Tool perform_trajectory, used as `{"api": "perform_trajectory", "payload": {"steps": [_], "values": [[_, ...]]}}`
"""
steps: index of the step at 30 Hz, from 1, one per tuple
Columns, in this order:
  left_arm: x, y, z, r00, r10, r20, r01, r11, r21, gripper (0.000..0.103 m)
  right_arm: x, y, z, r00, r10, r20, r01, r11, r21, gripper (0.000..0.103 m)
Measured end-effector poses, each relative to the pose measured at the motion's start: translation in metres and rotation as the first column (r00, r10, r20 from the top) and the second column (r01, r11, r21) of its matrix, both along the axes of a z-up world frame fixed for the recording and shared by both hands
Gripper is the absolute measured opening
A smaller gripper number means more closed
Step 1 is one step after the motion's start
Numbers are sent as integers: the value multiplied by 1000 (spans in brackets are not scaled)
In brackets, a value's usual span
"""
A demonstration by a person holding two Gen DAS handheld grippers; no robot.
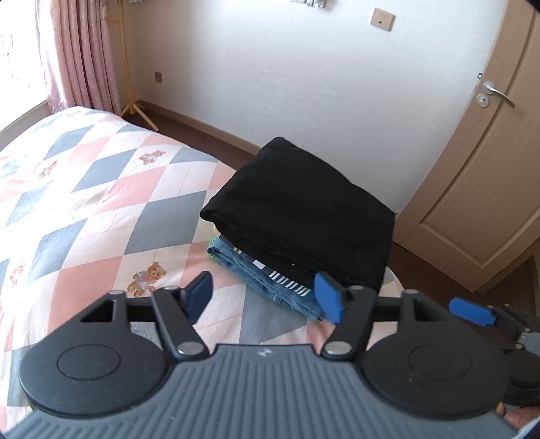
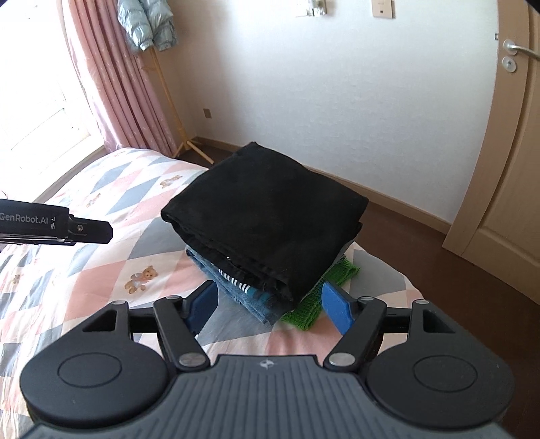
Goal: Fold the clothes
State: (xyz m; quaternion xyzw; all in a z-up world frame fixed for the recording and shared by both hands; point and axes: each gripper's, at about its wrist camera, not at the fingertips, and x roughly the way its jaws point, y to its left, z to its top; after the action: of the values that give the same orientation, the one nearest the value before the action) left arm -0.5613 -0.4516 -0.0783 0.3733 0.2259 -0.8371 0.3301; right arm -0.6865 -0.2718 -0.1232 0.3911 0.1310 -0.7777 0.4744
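Patchwork bedding in pink, grey and white diamonds, dotted with little bears, covers the bed [image 1: 84, 189] that carries everything. Near its corner by the door sits a stack of folded clothes: a folded black garment [image 1: 300, 209] on top, a striped piece [image 1: 290, 283] peeking out beneath its near edge, folded blue jeans [image 1: 256, 273] below that, and a green knitted piece [image 2: 320, 293] at the bottom, sticking out on the side toward the door.

Both sets of tongs hang above the bed just short of the stack, pointing down at it. The left tongs [image 1: 266, 297] stand apart with nothing between their blue pads, and the right tongs [image 2: 270, 305] likewise gape empty; neither touches the clothes. From the right wrist view, the left tool's black body shows at the far left, over the quilt.

Beyond the bed lie a dark wood floor, a white wall, pink curtains [image 2: 118, 84] by a bright window, a wooden coat stand [image 2: 168, 91] with a pale puffy jacket [image 2: 148, 23], and a beige door [image 1: 489, 169].
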Motion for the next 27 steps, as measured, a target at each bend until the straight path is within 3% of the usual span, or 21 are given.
{"api": "perform_trajectory", "payload": {"steps": [5, 11, 15, 27], "values": [[13, 23, 16, 1000, -9, -2, 9, 1000, -19, 68, 13, 15, 12, 1000, -19, -2, 19, 1000, -7, 73], [26, 46, 27, 1000, -9, 21, 10, 998, -63, 76, 26, 28, 23, 998, -55, -12, 55, 998, 9, 84], [35, 60, 32, 999, -5, 37, 9, 996, -91, 87, 36, 32, 26, 998, -67, -16, 67, 997, 26, 89], [91, 78, 31, 999, 31, 21, -30, 997, -66, 102, 79, 36, 37, 996, -80, -39, 83, 994, 77, 101]]}}
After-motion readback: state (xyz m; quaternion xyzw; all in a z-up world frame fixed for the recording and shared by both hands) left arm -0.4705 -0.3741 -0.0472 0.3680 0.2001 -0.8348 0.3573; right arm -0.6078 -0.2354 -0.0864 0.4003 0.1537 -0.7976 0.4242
